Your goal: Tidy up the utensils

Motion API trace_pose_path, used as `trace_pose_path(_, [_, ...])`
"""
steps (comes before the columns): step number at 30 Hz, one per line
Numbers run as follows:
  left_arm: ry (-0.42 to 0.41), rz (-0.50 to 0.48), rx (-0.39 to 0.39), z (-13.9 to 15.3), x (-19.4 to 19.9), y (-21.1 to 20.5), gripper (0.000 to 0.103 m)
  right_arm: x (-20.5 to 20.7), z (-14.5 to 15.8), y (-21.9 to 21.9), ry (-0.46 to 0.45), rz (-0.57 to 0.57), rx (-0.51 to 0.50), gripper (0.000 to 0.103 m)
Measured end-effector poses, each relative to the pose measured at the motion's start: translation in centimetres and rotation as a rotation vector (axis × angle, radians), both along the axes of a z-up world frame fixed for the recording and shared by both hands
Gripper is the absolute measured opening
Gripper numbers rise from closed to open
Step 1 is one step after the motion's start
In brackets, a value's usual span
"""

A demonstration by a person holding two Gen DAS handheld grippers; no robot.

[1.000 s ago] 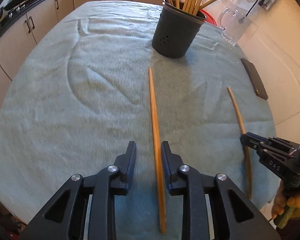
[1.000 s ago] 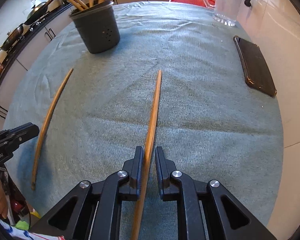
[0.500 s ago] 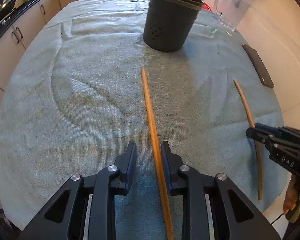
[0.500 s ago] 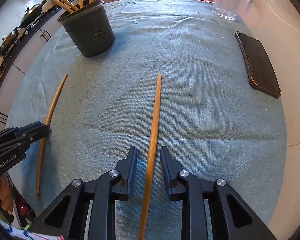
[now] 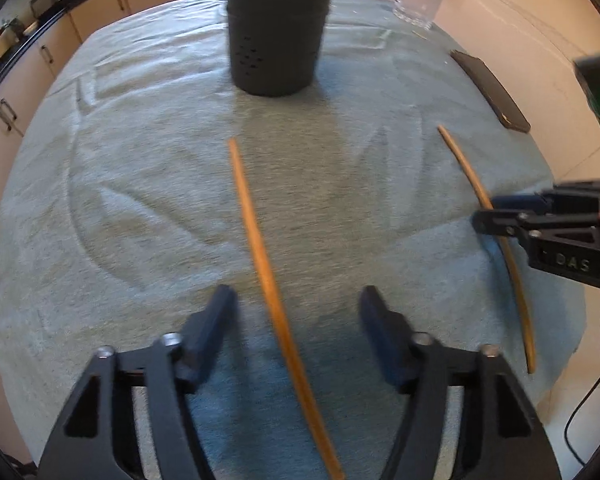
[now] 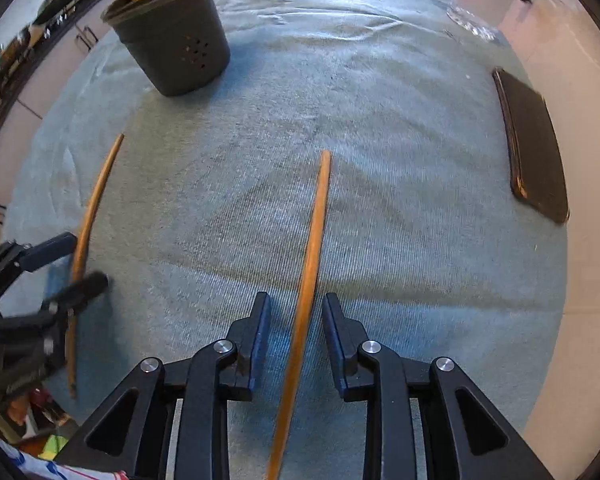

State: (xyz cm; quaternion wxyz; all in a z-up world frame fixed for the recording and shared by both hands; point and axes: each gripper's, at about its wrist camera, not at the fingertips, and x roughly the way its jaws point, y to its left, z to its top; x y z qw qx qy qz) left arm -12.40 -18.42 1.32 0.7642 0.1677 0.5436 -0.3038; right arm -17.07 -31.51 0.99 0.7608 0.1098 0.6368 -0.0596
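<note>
Each tool, left (image 5: 294, 312) and right (image 6: 294, 320), straddles its chopstick (image 5: 260, 248) (image 6: 310, 248) with fingers apart: close squarely before lifting toward the holder (image 5: 276, 44).

A dark grey perforated utensil holder (image 5: 277, 36) stands upright on the bench's grey-green cloth, several wooden chopsticks leaning out of its top. Two more wooden chopsticks lie flat on the cloth nearer the camera than the holder. The left chopstick (image 5: 265, 264) points its far tip towards the holder; the right chopstick (image 6: 309, 276) lies well apart from it, roughly parallel.
</note>
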Motion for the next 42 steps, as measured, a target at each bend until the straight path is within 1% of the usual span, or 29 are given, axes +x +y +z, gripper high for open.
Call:
trace_pose_path(2, [-0.040, 0.002, 0.024, -0.2, 0.1, -0.7, 0.070, 0.6, 0.0, 0.5, 0.006, 0.013, -0.032, 0.027])
trace_pose_path(4, [-0.082, 0.013, 0.035, -0.5, 0.6, -1.1, 0.075, 1.0, 0.0, 0.8, 0.000, 0.023, -0.054, 0.028])
trace_pose_path(8, [-0.083, 0.052, 0.007, -0.6, 1.7, -0.9, 0.075, 1.4, 0.0, 0.6, -0.027, 0.016, -0.058, 0.027])
trace_pose_path(12, [-0.097, 0.038, 0.014, -0.5, 1.5, -0.7, 0.074, 1.4, 0.0, 0.4, -0.056, 0.015, -0.066, 0.028])
trace_pose_path(14, [-0.111, 0.048, 0.014, -0.3, 1.5, 0.0, 0.061, 1.3, 0.0, 0.3, -0.074, 0.011, -0.059, 0.029])
trace_pose_path(15, [-0.112, 0.055, 0.011, -0.1, 1.5, 0.4, 0.044, 1.2, 0.0, 0.2, -0.080, 0.012, -0.055, 0.032])
trace_pose_path(16, [-0.115, 0.064, 0.013, 0.1, 1.7, 0.7, 0.023, 1.0, 0.1, 0.1, -0.089, 0.014, -0.046, 0.035])
trace_pose_path(17, [-0.104, 0.069, 0.012, 0.2, 2.0, 1.1, 0.015, 0.8, 0.1, 0.0, -0.096, 0.016, -0.036, 0.044])
trace_pose_path(18, [-0.091, 0.071, 0.006, 0.2, 2.1, 1.6, 0.010, 0.7, 0.1, 0.1, -0.102, 0.021, -0.027, 0.055])
trace_pose_path(20, [-0.065, 0.070, -0.014, 0.2, 2.5, 2.1, 0.008, 0.4, 0.0, 0.8, -0.098, 0.032, -0.021, 0.063])
trace_pose_path(23, [-0.062, 0.080, -0.027, 0.1, 2.6, 2.5, 0.009, 0.8, -0.2, 1.6, -0.079, 0.048, -0.062, 0.064])
trace_pose_path(25, [-0.066, 0.089, -0.025, 0.1, 2.5, 2.6, 0.009, 0.9, -0.2, 1.7, -0.075, 0.031, -0.055, 0.065])
trace_pose_path(28, [-0.076, 0.077, -0.019, 0.1, 2.0, 2.6, 0.009, 0.9, -0.4, 1.6, -0.067, 0.063, -0.052, 0.065])
trace_pose_path(31, [-0.073, 0.063, -0.012, 0.2, 2.0, 2.4, 0.009, 0.6, -0.4, 1.5, -0.038, 0.077, -0.051, 0.064])
trace_pose_path(32, [-0.061, 0.062, -0.013, 0.2, 2.1, 2.3, 0.010, 0.5, -0.5, 1.7, -0.031, 0.084, -0.052, 0.061])
trace_pose_path(34, [-0.033, 0.064, -0.033, 0.3, 2.3, 2.5, 0.016, 0.1, -0.1, 2.0, -0.022, 0.103, -0.054, 0.040])
trace_pose_path(35, [-0.025, 0.066, -0.038, 0.3, 2.4, 2.4, 0.017, -0.2, 0.1, 1.9, -0.021, 0.110, -0.051, 0.015])
trace_pose_path(36, [-0.021, 0.068, -0.038, 0.3, 2.4, 2.4, 0.018, -0.3, 0.1, 1.7, -0.016, 0.111, -0.049, 0.009])
trace_pose_path(39, [-0.018, 0.053, -0.050, 0.3, 2.1, 2.2, 0.029, -0.6, 0.2, 1.6, -0.019, 0.120, -0.053, 0.008])
trace_pose_path(42, [-0.067, 0.032, -0.022, 0.2, 1.3, 1.7, 0.030, -0.7, 0.2, 1.8, -0.023, 0.117, -0.066, 0.008])
